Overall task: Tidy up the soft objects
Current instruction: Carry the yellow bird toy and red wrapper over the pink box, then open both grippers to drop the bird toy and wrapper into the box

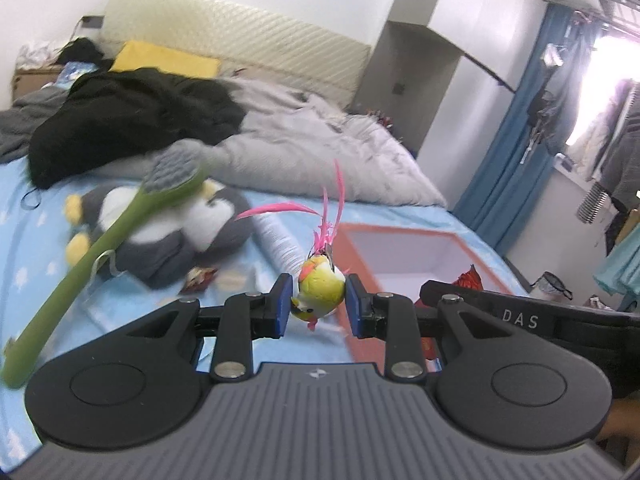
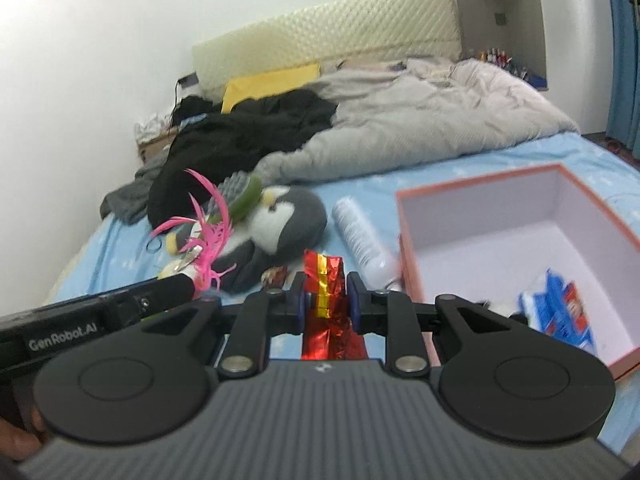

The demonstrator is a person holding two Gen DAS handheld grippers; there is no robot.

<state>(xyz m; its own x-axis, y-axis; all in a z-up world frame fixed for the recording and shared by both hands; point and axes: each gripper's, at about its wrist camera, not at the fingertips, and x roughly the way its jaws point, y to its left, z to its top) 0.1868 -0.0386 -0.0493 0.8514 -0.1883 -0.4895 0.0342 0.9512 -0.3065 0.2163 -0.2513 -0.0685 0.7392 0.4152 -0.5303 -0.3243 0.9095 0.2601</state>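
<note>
My left gripper (image 1: 318,304) is shut on a small yellow-green bird toy (image 1: 320,290) with pink feathers, held above the blue bedsheet just left of the orange box (image 1: 400,236). My right gripper (image 2: 326,300) is shut on a red and gold foil packet (image 2: 326,300), left of the orange box (image 2: 520,178). The box holds a blue and white packet (image 2: 560,312). A grey and white penguin plush (image 1: 160,228) lies on the bed, also in the right wrist view (image 2: 280,224). A green-handled brush (image 1: 104,240) with grey bristles rests across it.
A white ribbed cylinder (image 2: 360,236) lies between the plush and the box. A small red wrapper (image 1: 198,278) lies by the plush. Black clothing (image 1: 128,120), a grey duvet (image 1: 320,148) and a yellow pillow (image 1: 164,58) fill the bed's far half. Blue curtains (image 1: 508,152) hang at right.
</note>
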